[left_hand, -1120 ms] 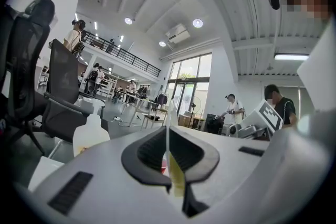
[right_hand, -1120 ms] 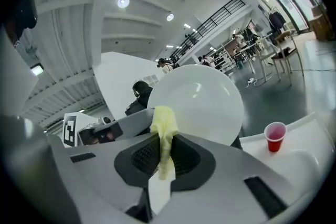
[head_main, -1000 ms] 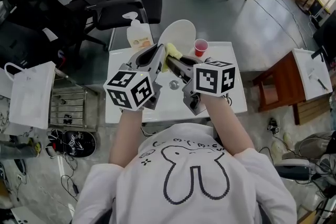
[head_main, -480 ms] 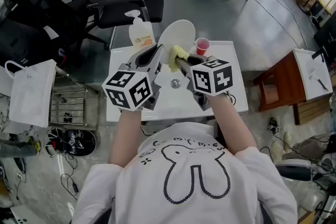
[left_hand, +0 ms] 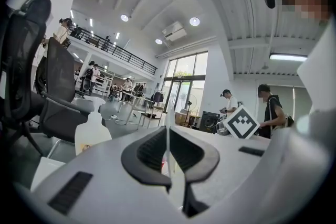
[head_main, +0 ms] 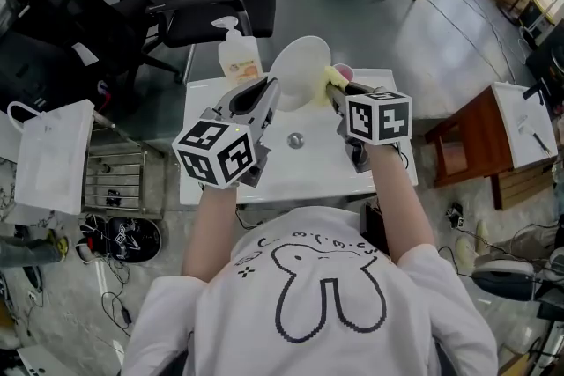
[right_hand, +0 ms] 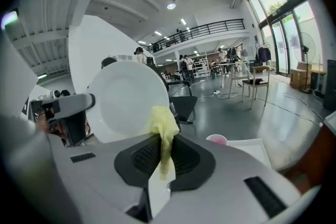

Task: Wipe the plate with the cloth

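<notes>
- Well, the plate (head_main: 298,66) is standing on edge above the table (head_main: 304,173), with its face turned toward my right side.
- My left gripper (head_main: 267,91) is clamping the plate's rim, its jaws closed right down on the thin white edge.
- My right gripper (head_main: 336,89) is pinching the yellow cloth (head_main: 332,75). The jaws are closed on it, with a tuft poking out past the tips and a tail hanging down between them.
- In the head view the cloth is sitting at the plate's right-hand rim.
- In the right gripper view the cloth is overlapping the lower right of the face, though I am not managing to tell whether it is pressing on or hovering just short.
- I am judging the wipe to be at its working stage: both things are lifted and brought together.
- The face is looking plain white with no smear showing, so I cannot tell how much of it has been wiped.
- What is probably left is sweeping the cloth across the face and then setting the plate down.
- Further out, a soap bottle (head_main: 236,57) is standing just behind the plate on its left.
- A red cup (right_hand: 216,139) is peeking out beyond the cloth.
- A small round metal thing (head_main: 294,139) is lying on the table below my grippers.
</notes>
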Tool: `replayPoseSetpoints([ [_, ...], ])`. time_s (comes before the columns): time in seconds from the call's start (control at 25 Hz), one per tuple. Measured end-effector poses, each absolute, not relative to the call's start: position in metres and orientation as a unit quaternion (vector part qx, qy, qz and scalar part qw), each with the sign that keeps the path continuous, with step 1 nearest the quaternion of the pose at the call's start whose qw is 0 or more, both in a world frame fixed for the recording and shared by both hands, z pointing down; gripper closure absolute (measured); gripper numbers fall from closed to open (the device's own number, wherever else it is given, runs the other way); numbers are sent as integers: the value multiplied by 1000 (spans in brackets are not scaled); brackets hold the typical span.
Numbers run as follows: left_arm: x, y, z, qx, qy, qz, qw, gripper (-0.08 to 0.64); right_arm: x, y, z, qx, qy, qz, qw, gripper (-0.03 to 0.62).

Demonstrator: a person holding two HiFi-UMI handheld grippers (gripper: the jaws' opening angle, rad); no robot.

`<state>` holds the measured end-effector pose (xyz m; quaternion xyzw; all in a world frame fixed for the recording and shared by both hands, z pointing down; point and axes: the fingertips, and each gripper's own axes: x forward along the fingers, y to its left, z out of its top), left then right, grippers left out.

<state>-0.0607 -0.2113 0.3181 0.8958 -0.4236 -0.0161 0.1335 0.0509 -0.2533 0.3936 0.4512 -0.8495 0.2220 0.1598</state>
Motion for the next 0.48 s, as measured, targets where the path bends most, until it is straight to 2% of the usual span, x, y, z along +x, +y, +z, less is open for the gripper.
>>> replayPoseSetpoints([
  [0.16, -65, -212, 317, 901, -414, -24, 128, 541, 68, -261, 387, 474, -839, 228, 139, 543],
  [0.24, -64, -212, 316, 909, -403, -13, 104, 541, 72, -261, 383, 479, -838, 222, 136, 543],
  [0.48, -61, -213, 316, 922, -365, 107, -74, 541, 76, -256, 368, 479, -844, 204, 124, 543],
])
